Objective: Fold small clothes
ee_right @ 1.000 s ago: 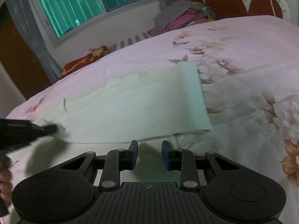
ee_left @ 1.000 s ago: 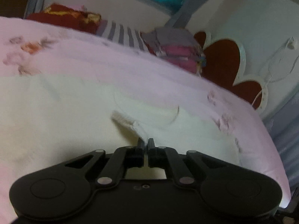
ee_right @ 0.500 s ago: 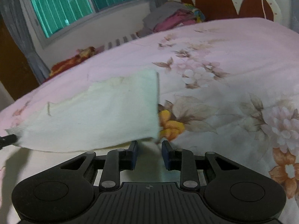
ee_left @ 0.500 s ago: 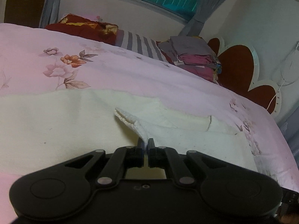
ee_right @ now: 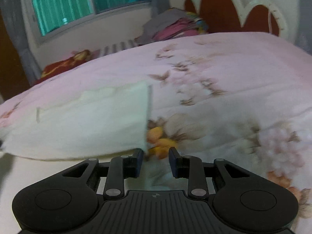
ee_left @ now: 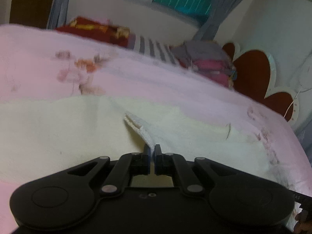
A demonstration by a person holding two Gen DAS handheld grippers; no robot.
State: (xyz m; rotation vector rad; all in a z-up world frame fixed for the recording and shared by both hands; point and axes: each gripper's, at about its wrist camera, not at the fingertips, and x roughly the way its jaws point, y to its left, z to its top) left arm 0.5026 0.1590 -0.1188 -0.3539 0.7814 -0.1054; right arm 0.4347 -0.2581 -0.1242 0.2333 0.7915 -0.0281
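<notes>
A cream-white cloth (ee_left: 58, 128) lies spread on the pink flowered bed (ee_left: 136, 78). My left gripper (ee_left: 152, 148) is shut on a folded corner strip (ee_left: 139, 129) of it, which rises from the jaws. In the right wrist view the cloth's upper layer (ee_right: 87, 124) is held up off the bed, and its right edge ends just at the left fingertip (ee_right: 138, 154). My right gripper (ee_right: 156, 154) stands open just above the bedspread (ee_right: 234, 68), with only the orange flower print showing between its fingers.
A pile of folded clothes (ee_left: 208, 66) lies at the far side by the red and white headboard (ee_left: 251, 74). A red pillow (ee_left: 93, 29) and striped fabric (ee_left: 152, 46) lie under the window (ee_right: 64, 9). A white cable (ee_left: 296, 97) hangs at the right.
The cloth's raised layer has been drawn leftward in the right wrist view; its right edge now ends at the left finger. The left gripper has slid out of that view, still pinching the corner.
</notes>
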